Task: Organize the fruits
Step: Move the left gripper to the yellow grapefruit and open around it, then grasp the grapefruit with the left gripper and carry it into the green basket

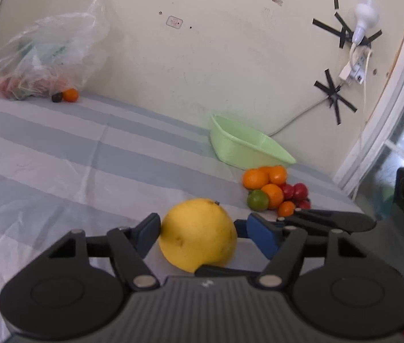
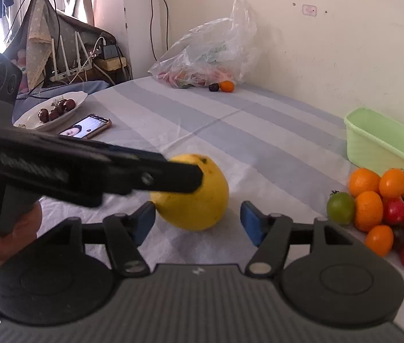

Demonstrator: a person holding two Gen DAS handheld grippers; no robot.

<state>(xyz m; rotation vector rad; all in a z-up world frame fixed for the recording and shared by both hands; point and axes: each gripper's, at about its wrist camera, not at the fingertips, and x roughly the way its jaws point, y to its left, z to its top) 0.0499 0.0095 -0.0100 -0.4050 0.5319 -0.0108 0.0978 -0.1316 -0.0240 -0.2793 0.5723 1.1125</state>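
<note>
Left wrist view: my left gripper [image 1: 202,230] stands spread around the smooth, round yellow fruit [image 1: 198,234] on the striped cloth [image 1: 59,154]; one pad touches it. My right gripper [image 2: 197,223] is spread too, the fruit between its fingers. Only the right wrist view shows a plate [image 2: 32,118] and phone [image 2: 87,125]. A glossy green tub [image 1: 247,147] sits beside piled oranges [image 1: 267,183].

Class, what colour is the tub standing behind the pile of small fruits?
Pale green. The tub shows best in the right wrist view, near the wall.
</note>
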